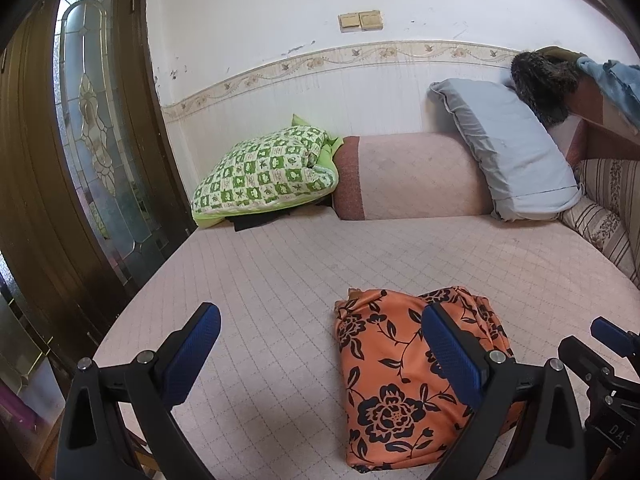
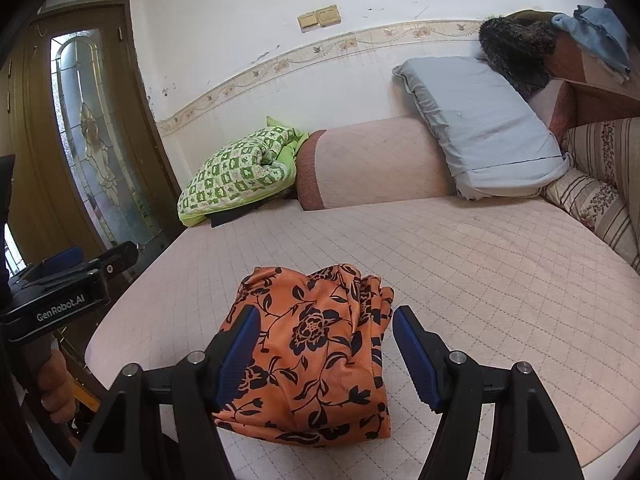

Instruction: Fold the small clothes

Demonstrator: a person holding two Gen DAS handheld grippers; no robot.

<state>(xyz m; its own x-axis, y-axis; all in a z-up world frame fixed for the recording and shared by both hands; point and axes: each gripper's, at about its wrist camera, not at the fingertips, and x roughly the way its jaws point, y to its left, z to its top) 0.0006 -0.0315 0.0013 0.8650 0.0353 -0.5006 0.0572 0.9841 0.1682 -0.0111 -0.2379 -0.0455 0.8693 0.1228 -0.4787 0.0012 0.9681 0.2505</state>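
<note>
Orange floral garment [image 1: 404, 384] lies bundled in a loose fold on the pink quilted bed [image 1: 280, 264], near the front edge.

Left claw [image 1: 320, 356]: fingers spread wide, nothing held. Its right finger pad [image 1: 452, 360] overlaps the cloth in the left view; contact can't be judged. Left pad over bare mattress.

Right claw [image 2: 324, 356]: also well open and empty, blue pads either side of the garment [image 2: 316, 360] (hovering or touching, unclear).

Only the right view shows the left claw's body from outside [image 2: 60, 292], with lettering and a hand [image 2: 56, 380] gripping its handle. The left view catches just a corner of the right claw [image 1: 612, 336].

Background in both: green checked quilt [image 2: 236, 176], grey-blue pillow [image 2: 480, 128], glazed wooden door [image 1: 92, 128].
</note>
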